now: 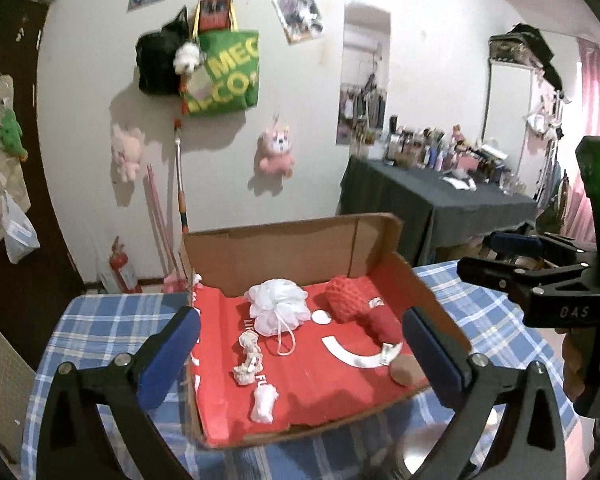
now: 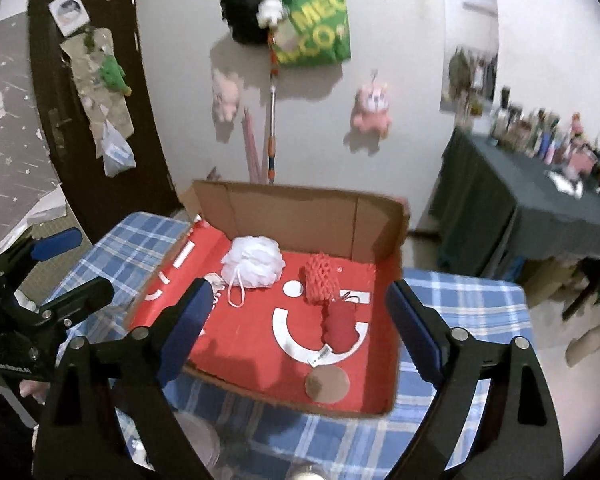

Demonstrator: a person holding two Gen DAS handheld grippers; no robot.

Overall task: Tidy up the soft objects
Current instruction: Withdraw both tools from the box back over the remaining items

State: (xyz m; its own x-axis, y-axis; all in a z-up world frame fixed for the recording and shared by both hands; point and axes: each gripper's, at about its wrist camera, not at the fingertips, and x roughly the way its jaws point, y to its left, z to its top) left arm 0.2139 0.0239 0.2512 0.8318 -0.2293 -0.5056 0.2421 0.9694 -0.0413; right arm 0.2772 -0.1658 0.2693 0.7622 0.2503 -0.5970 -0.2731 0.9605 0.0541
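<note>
Low in the frame, the left gripper (image 1: 300, 348) gapes wide and holds nothing; the right gripper (image 2: 300, 330) is spread just as wide, also empty. Between the fingers sits the red box (image 1: 320, 400) on the plaid table (image 1: 100, 328). Inside, a tan disc (image 2: 327, 385) lies nearest, then the red knit (image 2: 322, 290), with the white pouf (image 1: 279, 306) toward the back flap.

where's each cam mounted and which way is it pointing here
Left wrist: on the left gripper, facing the cardboard box on the table; its open fingers frame it, the right gripper shows at right.
Right wrist: on the right gripper, same box from farther right; left gripper at left.
Shared: box, white pouf, red knit.
</note>
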